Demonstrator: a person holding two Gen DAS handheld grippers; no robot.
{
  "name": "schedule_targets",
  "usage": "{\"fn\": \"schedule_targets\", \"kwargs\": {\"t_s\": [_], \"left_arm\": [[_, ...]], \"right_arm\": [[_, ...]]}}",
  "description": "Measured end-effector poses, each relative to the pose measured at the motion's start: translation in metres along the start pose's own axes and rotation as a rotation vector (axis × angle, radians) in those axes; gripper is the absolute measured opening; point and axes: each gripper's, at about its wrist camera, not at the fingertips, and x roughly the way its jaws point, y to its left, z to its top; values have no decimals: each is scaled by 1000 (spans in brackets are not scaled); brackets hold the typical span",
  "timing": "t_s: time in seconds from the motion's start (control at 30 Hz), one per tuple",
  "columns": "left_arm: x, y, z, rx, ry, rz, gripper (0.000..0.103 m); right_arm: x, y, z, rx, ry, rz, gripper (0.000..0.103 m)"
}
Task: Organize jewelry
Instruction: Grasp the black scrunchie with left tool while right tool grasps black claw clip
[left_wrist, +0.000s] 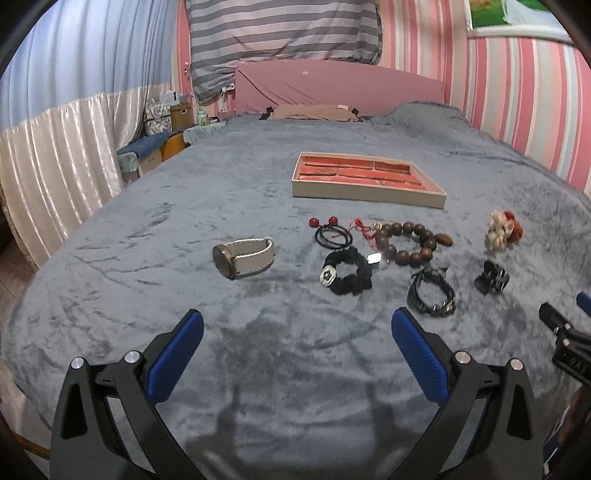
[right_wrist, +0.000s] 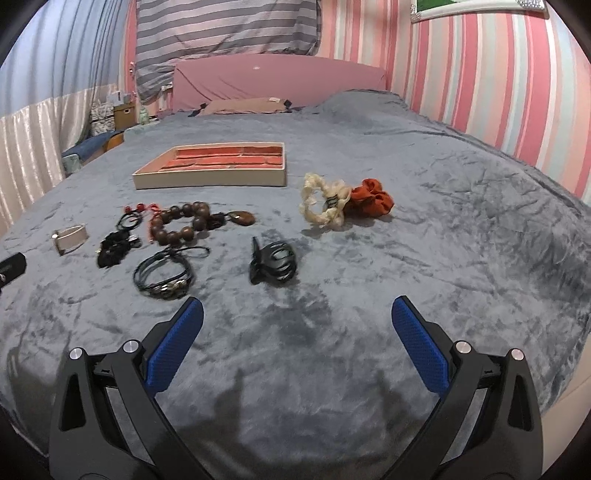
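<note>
Here, on a bed spread with a grey plush blanket (left_wrist: 147, 236), a shallow cream cardboard tray with red-lined compartments (left_wrist: 365, 195) waits, nothing visible inside it, while the pieces to be sorted lie loose on the near side of it. Both tools hover over bare blanket, the left gripper (left_wrist: 297, 334) and the right gripper (right_wrist: 297, 323) each spread wide and carrying nothing. Nearest the tray sits a bracelet of large brown wooden beads (left_wrist: 406, 242), probably the heaviest item and rigid bead by bead, best pinched across a single bead. Left of it, further from the tray's near edge, a watch with a dark round face and pale grey strap (left_wrist: 243, 256) stands on its side; the stiff looped strap looks the safer hold, the smooth case likely slippery. A black fabric scrunchie with a silver charm (left_wrist: 345, 275) and a cream-and-rust pair of scrunchies (right_wrist: 343, 203) are soft and light and should squash under any grip. The black plastic claw clip (right_wrist: 273, 262) is hard and springy, and the coiled black cord bracelet (right_wrist: 164, 275) is limp, likely to dangle.
</note>
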Motion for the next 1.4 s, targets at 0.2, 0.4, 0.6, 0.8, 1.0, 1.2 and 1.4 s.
{"fn": "schedule_targets", "kwargs": {"t_s": [0.2,0.4,0.6,0.8,1.0,1.2,1.4], "left_arm": [[34,-4,8,41,94,2,99],[61,-9,21,52,113,2,99],[82,-19,30,87,88,32,99],[113,-17,31,61,149,1,99],[135,-14,34,33,197,-32,99],[154,-24,32,72,230,-52,99],[168,-30,30,105,262,-52,99]], "right_arm": [[21,6,9,-52,-15,-44,99],[56,11,18,-38,25,5,99],[87,12,27,-19,75,54,99],[113,12,34,-31,120,49,99],[124,10,32,-25,155,60,94],[138,9,29,-8,203,87,81],[145,9,28,-3,230,109,67]]}}
